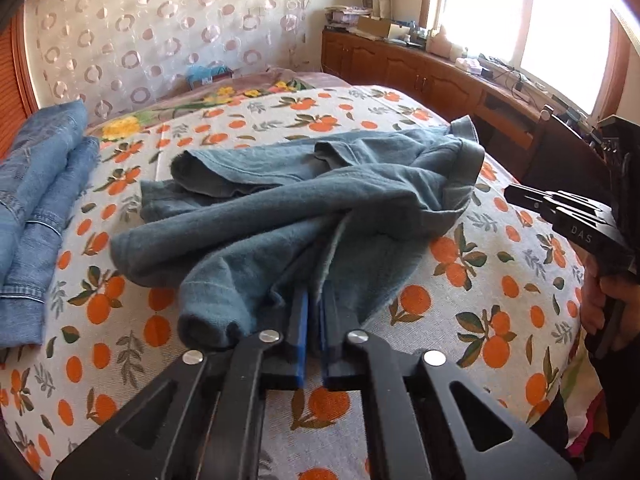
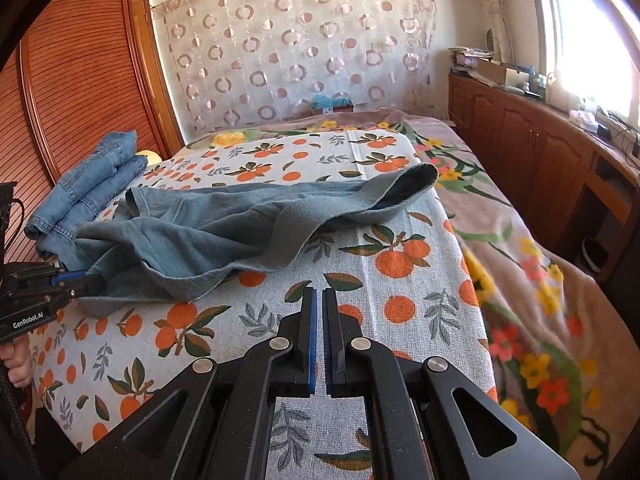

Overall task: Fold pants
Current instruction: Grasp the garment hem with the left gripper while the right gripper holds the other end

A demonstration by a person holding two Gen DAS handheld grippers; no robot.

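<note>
So the crumpled teal-grey cotton pants [image 1: 304, 200] sprawl lengthwise across the orange-print bed cover [image 1: 480, 280], left tool [image 1: 315, 300] pinched tight on the near hem, while the right tool [image 2: 319, 300] sits closed and empty just beside the cloth's right edge.

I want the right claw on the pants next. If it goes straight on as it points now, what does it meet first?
Probably the bare orange-print bedspread just ahead of the shut right claw. The grey-blue pants lie left of that line, so it would likely miss them, though depth is unclear.
</note>
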